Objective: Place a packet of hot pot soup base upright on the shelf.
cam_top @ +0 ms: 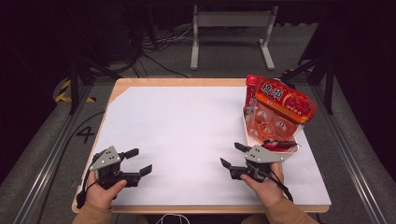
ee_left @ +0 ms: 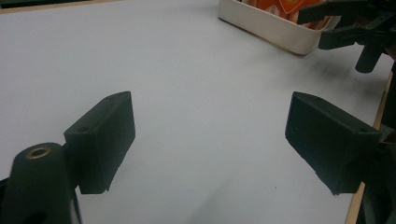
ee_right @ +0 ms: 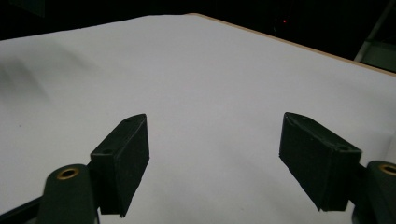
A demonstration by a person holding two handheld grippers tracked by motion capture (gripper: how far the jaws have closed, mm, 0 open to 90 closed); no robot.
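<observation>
White paper covers the wooden table [cam_top: 122, 84]; your left gripper [cam_top: 138, 162] rests near 7 o'clock with its jaws spread wide and nothing between them, as the left gripper view confirms [ee_left: 210, 140]; your right gripper [cam_top: 232, 156] sits near 5 o'clock, jaws likewise wide apart and empty, facing bare paper in the right gripper view [ee_right: 212, 149]; just beyond it, toward 2 o'clock, stands the cream tray [cam_top: 246, 133] holding orange snack packs [cam_top: 271, 122], with a red snack bag [cam_top: 286, 100] propped on top and a small red packet [cam_top: 280, 145] lying at the tray's near end. Judged risk: the bag looks loosely perched, so a reach from 5 o'clock that brushes the tray wall could tip it off; a wide jaw could also catch the neighbouring packs rather than a single one.
</observation>
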